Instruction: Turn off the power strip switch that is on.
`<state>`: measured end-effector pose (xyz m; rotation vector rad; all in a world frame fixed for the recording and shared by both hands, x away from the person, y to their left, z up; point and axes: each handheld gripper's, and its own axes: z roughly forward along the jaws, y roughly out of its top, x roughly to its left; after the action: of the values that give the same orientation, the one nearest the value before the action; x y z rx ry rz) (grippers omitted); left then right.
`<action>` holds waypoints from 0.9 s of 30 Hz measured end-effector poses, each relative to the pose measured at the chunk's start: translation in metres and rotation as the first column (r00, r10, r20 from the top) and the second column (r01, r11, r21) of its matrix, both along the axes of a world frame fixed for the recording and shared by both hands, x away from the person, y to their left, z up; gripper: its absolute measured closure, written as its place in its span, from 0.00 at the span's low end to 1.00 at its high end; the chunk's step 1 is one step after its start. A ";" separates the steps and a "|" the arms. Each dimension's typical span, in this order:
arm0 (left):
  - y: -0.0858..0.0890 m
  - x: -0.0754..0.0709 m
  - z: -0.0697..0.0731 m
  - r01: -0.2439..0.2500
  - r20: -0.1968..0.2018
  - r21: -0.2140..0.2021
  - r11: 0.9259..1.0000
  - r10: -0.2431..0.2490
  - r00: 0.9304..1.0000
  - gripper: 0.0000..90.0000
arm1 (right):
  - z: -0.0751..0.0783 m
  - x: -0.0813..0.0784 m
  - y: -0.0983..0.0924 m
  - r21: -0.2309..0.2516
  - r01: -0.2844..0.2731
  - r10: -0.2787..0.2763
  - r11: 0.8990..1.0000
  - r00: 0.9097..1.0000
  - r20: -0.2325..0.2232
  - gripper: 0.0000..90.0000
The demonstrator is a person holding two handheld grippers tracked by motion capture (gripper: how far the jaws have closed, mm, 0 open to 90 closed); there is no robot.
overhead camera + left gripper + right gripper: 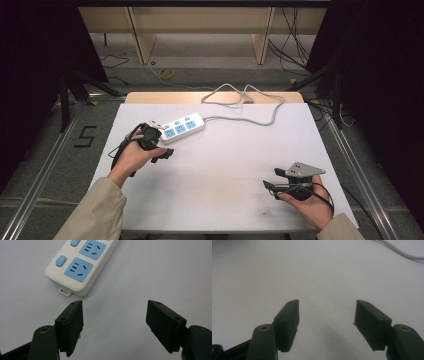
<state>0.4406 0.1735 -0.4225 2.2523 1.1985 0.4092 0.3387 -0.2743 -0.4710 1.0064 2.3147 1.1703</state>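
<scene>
At the near right edge of the white table (225, 175), a hand holds the right gripper (272, 184) low over the surface, pointing left. In the right gripper view, its two black jaws stand wide apart with nothing between them, only bare tabletop ahead.

Farther away on the left, another hand holds the left gripper (167, 151), which points right. In the left gripper view (113, 325), its jaws are also spread wide and released, gripping nothing.

Just beyond the left gripper, near but not touching it, lies a white power strip (181, 128) with blue sockets. In the left gripper view, the strip's near end (80, 265) sits slightly ahead of the left jaw, clear of the gap.

From the strip's far right end, a grey cable (250, 107) runs right, then loops back along the table's far edge.
</scene>
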 end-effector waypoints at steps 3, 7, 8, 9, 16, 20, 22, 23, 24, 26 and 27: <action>-0.002 -0.007 -0.001 0.022 0.001 -0.002 1.000 -0.022 1.000 0.32 | -0.001 0.000 0.000 -0.002 -0.002 0.002 1.000 1.000 -0.003 0.42; -0.003 -0.014 -0.001 0.039 0.014 -0.004 0.999 -0.039 0.999 0.32 | 0.000 0.000 0.001 -0.003 -0.005 0.005 1.000 1.000 -0.004 0.41; -0.003 -0.015 -0.001 0.043 0.020 -0.007 0.999 -0.043 0.999 0.32 | 0.000 0.000 0.001 -0.002 -0.005 0.005 1.000 1.000 -0.004 0.42; -0.004 -0.016 -0.001 0.048 0.026 -0.009 0.999 -0.047 0.999 0.32 | 0.000 0.000 0.001 -0.002 -0.005 0.005 1.000 1.000 -0.004 0.42; -0.002 -0.026 -0.006 0.059 0.057 -0.012 0.998 -0.058 0.997 0.32 | -0.001 0.000 0.000 0.002 -0.008 0.008 1.000 1.000 -0.004 0.41; -0.003 -0.032 -0.010 0.077 0.073 -0.018 0.997 -0.075 0.995 0.32 | -0.001 0.000 0.001 0.000 -0.012 0.012 1.000 1.000 -0.006 0.41; -0.005 -0.036 -0.012 0.086 0.082 -0.019 0.996 -0.084 0.993 0.31 | -0.001 0.000 0.001 0.001 -0.013 0.013 1.000 1.000 -0.005 0.41; -0.005 -0.037 -0.013 0.093 0.085 -0.018 0.995 -0.091 0.992 0.31 | -0.001 -0.001 0.001 0.001 -0.014 0.014 1.000 1.000 -0.006 0.41; -0.006 -0.038 -0.014 0.095 0.089 -0.022 0.995 -0.092 0.992 0.31 | -0.001 -0.001 0.001 0.000 -0.017 0.017 1.000 1.000 -0.006 0.41; -0.006 -0.040 -0.016 0.105 0.095 -0.015 0.994 -0.103 0.990 0.31 | -0.001 -0.001 0.002 0.000 -0.019 0.019 1.000 1.000 -0.007 0.41; -0.007 -0.041 -0.017 0.102 0.103 -0.017 0.995 -0.099 0.990 0.31 | -0.001 -0.001 0.002 0.001 -0.019 0.019 1.000 1.000 -0.007 0.41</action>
<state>0.3992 0.1665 -0.4393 2.2340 1.0285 0.4629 0.3378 -0.2726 -0.4720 0.9919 2.3346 1.1769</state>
